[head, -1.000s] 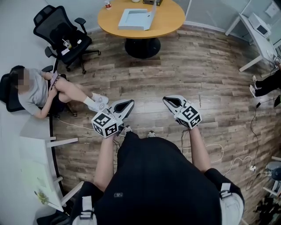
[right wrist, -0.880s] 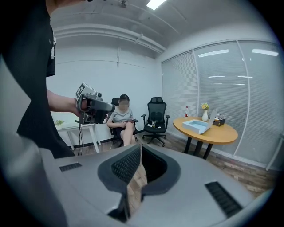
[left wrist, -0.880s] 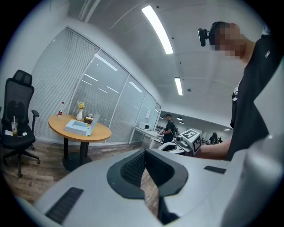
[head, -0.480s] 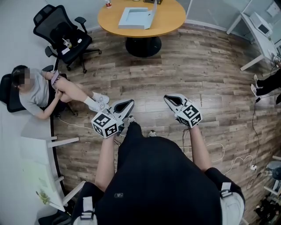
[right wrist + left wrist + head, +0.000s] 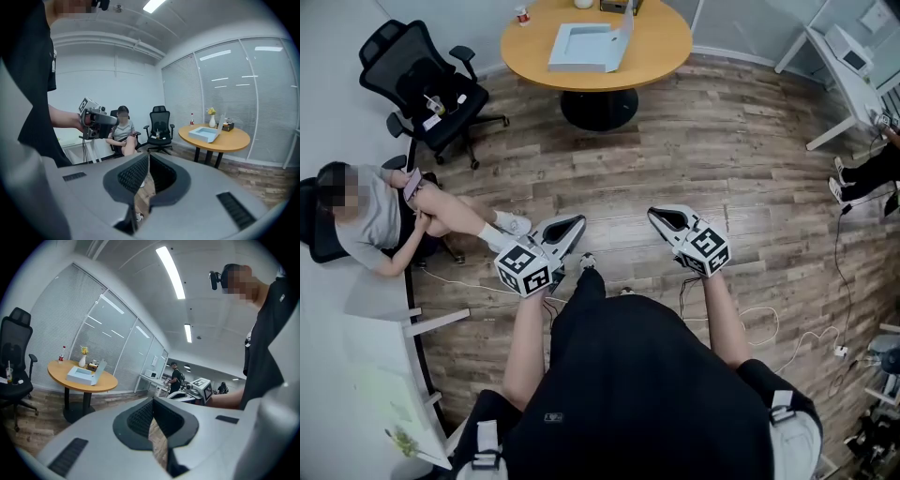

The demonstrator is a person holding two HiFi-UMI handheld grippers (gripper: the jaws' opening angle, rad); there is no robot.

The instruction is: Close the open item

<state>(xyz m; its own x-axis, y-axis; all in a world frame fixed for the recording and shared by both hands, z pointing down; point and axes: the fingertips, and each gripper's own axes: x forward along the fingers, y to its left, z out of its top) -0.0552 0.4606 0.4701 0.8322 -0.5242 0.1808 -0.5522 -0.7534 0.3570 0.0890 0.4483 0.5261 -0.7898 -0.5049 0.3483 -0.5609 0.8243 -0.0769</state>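
Note:
A light blue open box lies on the round wooden table at the far end of the room, its lid standing up at the right side. The box also shows small and distant in the left gripper view, and the box likewise in the right gripper view. My left gripper and right gripper are held side by side over the wood floor, well short of the table. In their own views the left gripper and right gripper are shut with nothing between the pads.
A person sits at the left wall beside a black office chair. White desks stand at the right and lower left. Cables lie on the floor. A vase and small items share the table.
The person holding the grippers has stepped over the floor, so the room has shifted slightly in the head view. Both grippers keep the same pose and stay shut.

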